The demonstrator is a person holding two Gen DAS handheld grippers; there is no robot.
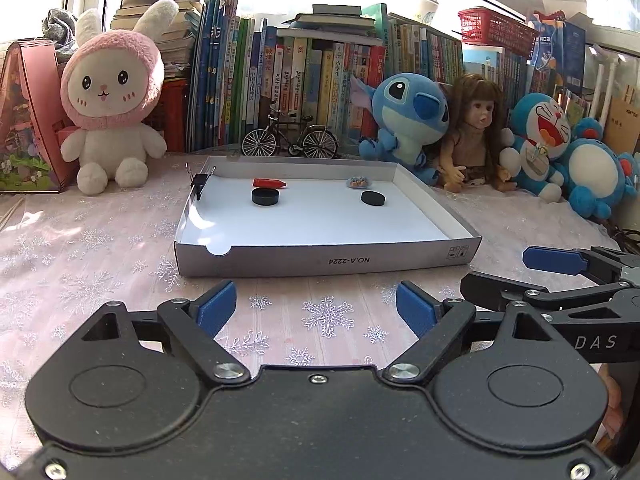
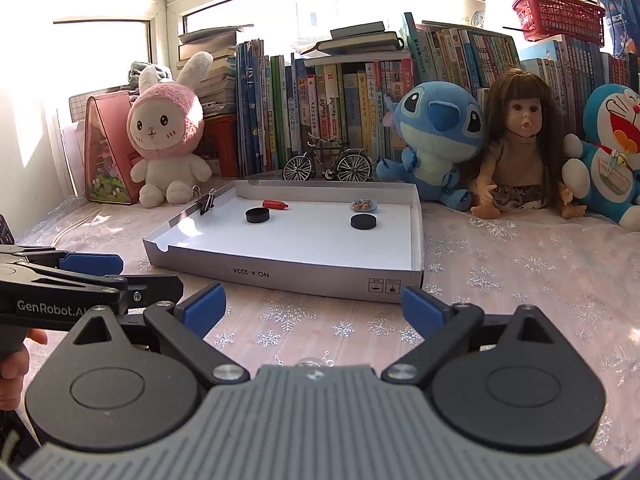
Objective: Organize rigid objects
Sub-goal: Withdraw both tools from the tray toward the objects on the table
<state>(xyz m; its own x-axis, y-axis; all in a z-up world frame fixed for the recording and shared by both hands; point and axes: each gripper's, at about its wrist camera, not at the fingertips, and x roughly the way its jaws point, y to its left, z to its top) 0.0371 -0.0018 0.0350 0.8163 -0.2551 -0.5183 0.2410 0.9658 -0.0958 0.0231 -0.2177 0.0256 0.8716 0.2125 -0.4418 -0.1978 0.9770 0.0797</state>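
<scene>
A shallow white cardboard tray [image 1: 320,260] [image 2: 280,276] lies on the snowflake tablecloth. Inside it sit two black round discs [image 1: 265,196] [image 1: 373,197] [image 2: 257,215] [image 2: 364,221], a red crayon-like piece [image 1: 270,183] [image 2: 275,203] and a small patterned dish [image 1: 357,182] [image 2: 363,205]. A black binder clip [image 1: 199,182] [image 2: 207,202] grips the tray's left wall. My left gripper [image 1: 316,308] hovers in front of the tray, open, nothing between its blue pads. My right gripper [image 2: 312,310] is likewise open and empty, just before the tray's near wall.
Along the back stand a pink rabbit plush [image 1: 112,96], a model bicycle [image 1: 290,138], a blue plush [image 1: 408,120], a doll [image 1: 476,132] and a blue-and-white cat plush [image 1: 540,140], in front of a row of books. A person's fingers [image 2: 16,360] show at the left edge.
</scene>
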